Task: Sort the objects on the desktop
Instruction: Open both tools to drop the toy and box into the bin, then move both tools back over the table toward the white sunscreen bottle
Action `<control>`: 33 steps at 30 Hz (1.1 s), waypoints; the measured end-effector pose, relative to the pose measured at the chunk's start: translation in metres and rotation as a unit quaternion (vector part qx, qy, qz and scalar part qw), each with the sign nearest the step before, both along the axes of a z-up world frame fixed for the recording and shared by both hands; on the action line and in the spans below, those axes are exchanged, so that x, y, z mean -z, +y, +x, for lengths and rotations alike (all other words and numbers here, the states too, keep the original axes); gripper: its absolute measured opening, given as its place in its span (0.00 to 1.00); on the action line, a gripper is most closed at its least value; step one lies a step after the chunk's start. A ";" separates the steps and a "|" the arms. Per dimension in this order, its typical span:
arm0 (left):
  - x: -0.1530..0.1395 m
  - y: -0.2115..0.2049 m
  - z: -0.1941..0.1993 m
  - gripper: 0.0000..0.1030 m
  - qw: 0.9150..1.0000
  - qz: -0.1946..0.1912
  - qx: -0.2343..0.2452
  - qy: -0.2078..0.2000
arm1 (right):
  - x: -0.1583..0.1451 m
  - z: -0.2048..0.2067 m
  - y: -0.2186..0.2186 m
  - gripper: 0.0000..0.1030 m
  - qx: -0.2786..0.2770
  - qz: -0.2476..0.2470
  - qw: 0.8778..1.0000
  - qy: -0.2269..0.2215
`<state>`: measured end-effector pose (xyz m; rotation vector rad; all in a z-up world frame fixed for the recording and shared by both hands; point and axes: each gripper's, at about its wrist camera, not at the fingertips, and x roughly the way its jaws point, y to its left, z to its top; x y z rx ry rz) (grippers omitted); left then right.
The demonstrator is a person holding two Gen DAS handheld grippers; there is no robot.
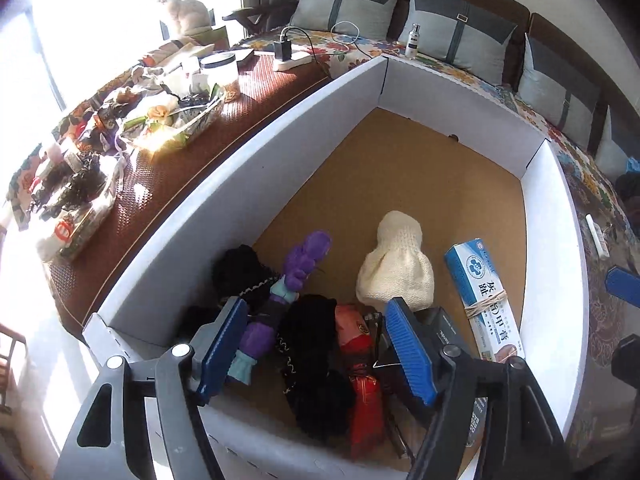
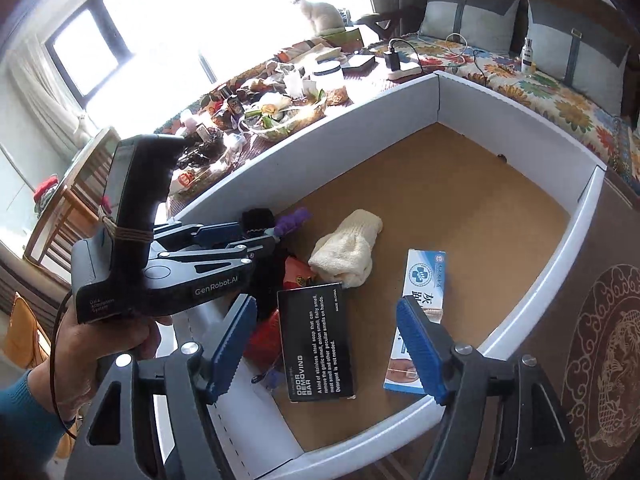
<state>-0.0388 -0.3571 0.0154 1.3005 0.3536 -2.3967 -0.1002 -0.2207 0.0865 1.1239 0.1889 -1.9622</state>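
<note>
Left tool (image 1: 316, 344) and right tool (image 2: 326, 350) both spread wide and holding nothing, poised over white tray (image 2: 520, 108) with black box (image 2: 316, 344) flat on tray floor between right pads.

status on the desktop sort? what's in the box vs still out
In the white box: cream knit hat, blue-white carton, black soap-bar box, purple toy, dark and red items. Both claws, left and right, open and empty above it. Clutter on the brown mat remains.
</note>
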 end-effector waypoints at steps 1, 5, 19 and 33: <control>-0.005 0.007 0.002 0.70 1.000 -0.002 0.005 0.013 | -0.007 -0.001 0.016 0.78 0.012 -0.007 1.000 0.015; -0.030 0.052 -0.002 0.70 0.997 0.002 0.047 0.056 | -0.020 -0.011 0.097 0.99 0.089 -0.010 0.992 0.083; 0.017 0.332 -0.030 0.95 0.954 0.059 0.291 0.044 | 0.129 0.013 0.448 1.00 0.392 0.157 0.906 0.026; 0.089 0.411 -0.105 1.00 0.960 -0.016 0.280 0.002 | 0.131 0.018 0.470 1.00 0.424 0.138 0.894 0.043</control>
